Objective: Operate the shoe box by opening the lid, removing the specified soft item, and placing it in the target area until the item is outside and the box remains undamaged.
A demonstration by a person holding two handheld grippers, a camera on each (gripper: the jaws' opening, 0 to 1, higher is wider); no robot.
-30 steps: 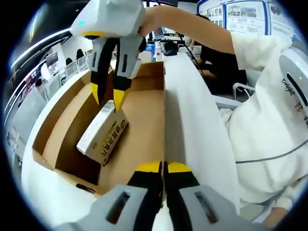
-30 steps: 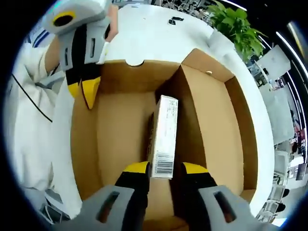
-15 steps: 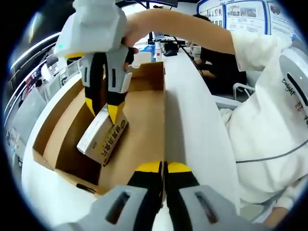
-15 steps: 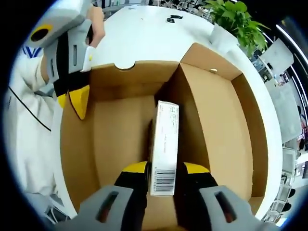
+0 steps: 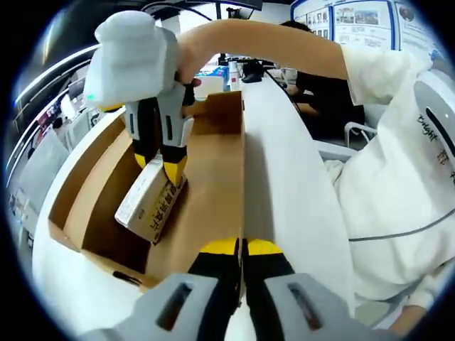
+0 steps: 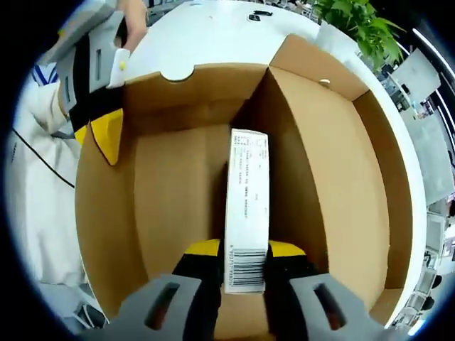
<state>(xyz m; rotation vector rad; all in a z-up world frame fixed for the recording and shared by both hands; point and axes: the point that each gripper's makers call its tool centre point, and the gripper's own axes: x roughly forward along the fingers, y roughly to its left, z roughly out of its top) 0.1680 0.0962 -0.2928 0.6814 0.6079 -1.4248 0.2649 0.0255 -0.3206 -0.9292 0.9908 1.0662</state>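
Where it lies inside the open cardboard shoe box (image 5: 206, 177), the small carton (image 5: 151, 204) rests tilted on the brown floor near one long wall, its white side with a barcode label facing up in the right gripper view (image 6: 246, 213). The right claw (image 5: 162, 167) reaches down into the box from above, and its two yellow-tipped jaws stand on either side of the carton's upper end, pressed close against it; in the right gripper view the same claw (image 6: 244, 249) has the carton's near end between its jaws, so it appears clamped on the carton. The carton's far end points toward the far wall of the box (image 6: 213, 142).

The left claw (image 5: 242, 247) sits at the near edge of the box, its yellow tips drawn together with only a thin dark line between them, right at the seam where the box wall meets the raised white lid (image 5: 277, 185); whether it pinches that edge cannot be told. In the right gripper view the left claw (image 6: 105, 136) shows at the box's left wall.

The box stands on a white bench (image 6: 213, 35). A person's sleeve (image 5: 398, 177) in white lies beside the lid, and a green plant (image 6: 359, 28) stands beyond the bench.
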